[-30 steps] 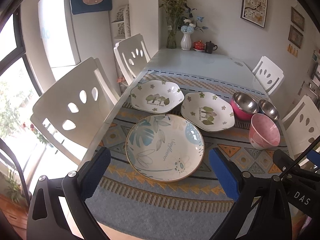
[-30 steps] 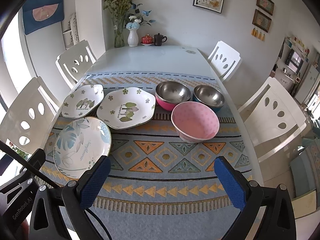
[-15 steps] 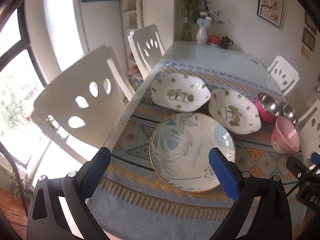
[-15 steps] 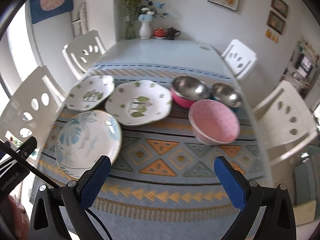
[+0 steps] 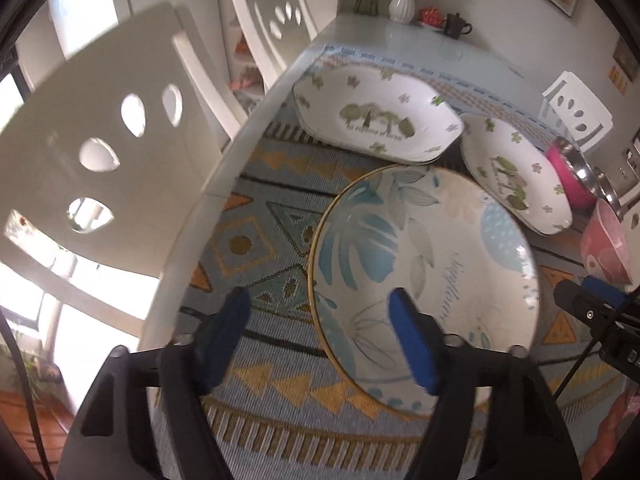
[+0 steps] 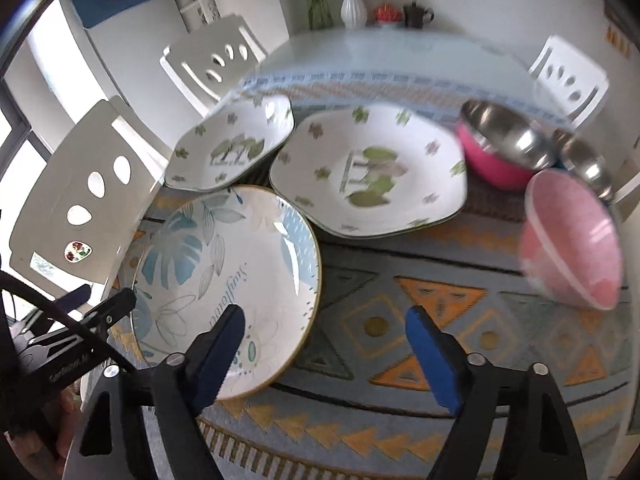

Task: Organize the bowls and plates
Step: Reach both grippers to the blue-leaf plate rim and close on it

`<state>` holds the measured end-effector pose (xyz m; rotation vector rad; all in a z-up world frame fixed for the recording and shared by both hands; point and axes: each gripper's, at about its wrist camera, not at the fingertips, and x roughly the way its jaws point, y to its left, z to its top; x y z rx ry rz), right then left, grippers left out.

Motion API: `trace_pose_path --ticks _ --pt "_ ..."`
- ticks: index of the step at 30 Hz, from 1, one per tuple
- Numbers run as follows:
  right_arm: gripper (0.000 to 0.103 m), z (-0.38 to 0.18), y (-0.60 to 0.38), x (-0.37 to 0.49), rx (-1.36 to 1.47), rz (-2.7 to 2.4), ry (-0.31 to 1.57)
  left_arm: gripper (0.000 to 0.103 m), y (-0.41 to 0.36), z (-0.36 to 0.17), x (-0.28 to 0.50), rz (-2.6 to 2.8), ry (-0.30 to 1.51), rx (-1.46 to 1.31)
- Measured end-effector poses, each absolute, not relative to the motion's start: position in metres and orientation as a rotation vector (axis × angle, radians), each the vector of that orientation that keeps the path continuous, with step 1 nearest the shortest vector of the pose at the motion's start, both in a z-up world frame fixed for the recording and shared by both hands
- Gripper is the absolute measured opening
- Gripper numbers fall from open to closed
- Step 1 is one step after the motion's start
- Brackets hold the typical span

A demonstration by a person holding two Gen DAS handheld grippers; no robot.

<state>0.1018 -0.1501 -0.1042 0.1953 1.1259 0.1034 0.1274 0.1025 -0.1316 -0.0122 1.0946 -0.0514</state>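
Note:
A round plate with blue leaves (image 5: 424,272) (image 6: 224,272) lies on the patterned table runner (image 6: 400,432). My left gripper (image 5: 318,304) hangs over the plate's left rim, jaws closing, the rim between them with no pad pressing on it. My right gripper (image 6: 324,320) straddles the plate's right rim in the same way, jaws closing. Behind the plate sit two white plates with tree prints (image 6: 232,148) (image 6: 368,176). To the right are a pink bowl (image 6: 572,240) and two steel bowls (image 6: 500,148) (image 6: 584,164).
White chairs (image 5: 120,140) (image 6: 568,76) stand around the table. The table's left edge (image 5: 200,200) runs close to the leaf plate. A vase with flowers (image 6: 352,4), a red pot and a dark cup (image 6: 416,14) stand at the far end.
Both grippers have dropped toward the leaf plate, which now looms larger. Both pairs of jaws have narrowed from wide open, and each now brackets a rim of that plate.

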Motion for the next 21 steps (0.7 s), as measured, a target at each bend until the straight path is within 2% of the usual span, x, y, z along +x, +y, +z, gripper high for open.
trace_pose_path --ticks 3,7,11,16,21 --pt "0.052 -0.119 -0.151 0.114 0.220 0.106 1.165 0.054 0.107 -0.144 0.137 -0.069 1.127 -0.051" --pt "0.049 -0.135 -0.148 0.125 0.231 0.133 1.191 0.054 0.109 -0.152 0.140 -0.077 1.141 -0.074" --pt "0.040 -0.149 -0.148 0.129 0.234 0.156 1.211 0.053 0.111 -0.157 0.142 -0.068 1.155 -0.079" --pt "0.033 -0.157 -0.145 0.132 0.238 0.207 1.215 0.027 0.115 -0.166 0.146 -0.130 1.176 -0.177" --pt "0.029 -0.156 -0.142 0.137 0.231 0.250 1.221 0.023 0.113 -0.167 0.147 -0.135 1.180 -0.207"
